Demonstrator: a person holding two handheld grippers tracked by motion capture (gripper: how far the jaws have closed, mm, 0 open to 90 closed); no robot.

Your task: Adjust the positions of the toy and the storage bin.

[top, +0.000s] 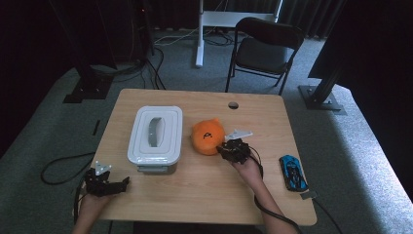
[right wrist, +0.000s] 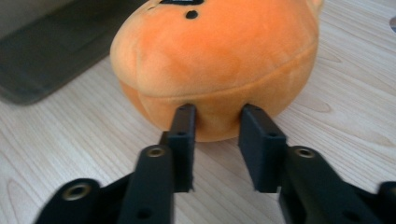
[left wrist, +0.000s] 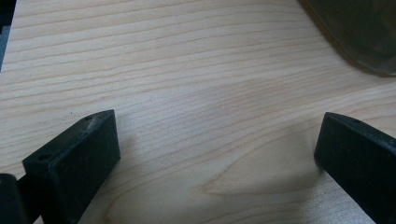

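A person sits at a light wooden table [top: 204, 195] with a two-jaw gripper in each hand. The right gripper [top: 225, 150] reaches the near edge of an orange plush toy [top: 208, 137], a round soft ball with a small black mark on top, lying near the table's middle just right of a white lidded storage box [top: 156, 139]. In the right gripper view the jaws have drawn close together and pinch a fold of the toy's [right wrist: 219, 60] lower edge, the plush bulging between the pads. The left gripper [top: 122, 184] rests at the near left corner of the table, its jaws spread wide over bare wood with nothing between them.

To do this grasp well, the pinch likely needs more than a thin fold of fabric, since soft plush can slip out once lifted. Pushing the jaws a little deeper before lifting, then raising slowly and straight up, should keep the toy from swinging or dropping. The box lid is on, so the left gripper may be needed there.

A blue toy car [top: 293, 172] lies well apart near the right edge. The tabletop has pale wood grain and a round cable hole [top: 233, 105] at the far edge. Beyond it are grey carpet, a black folding chair [top: 263, 48], a white desk leg [top: 199, 34], dark curtains and trailing cables.
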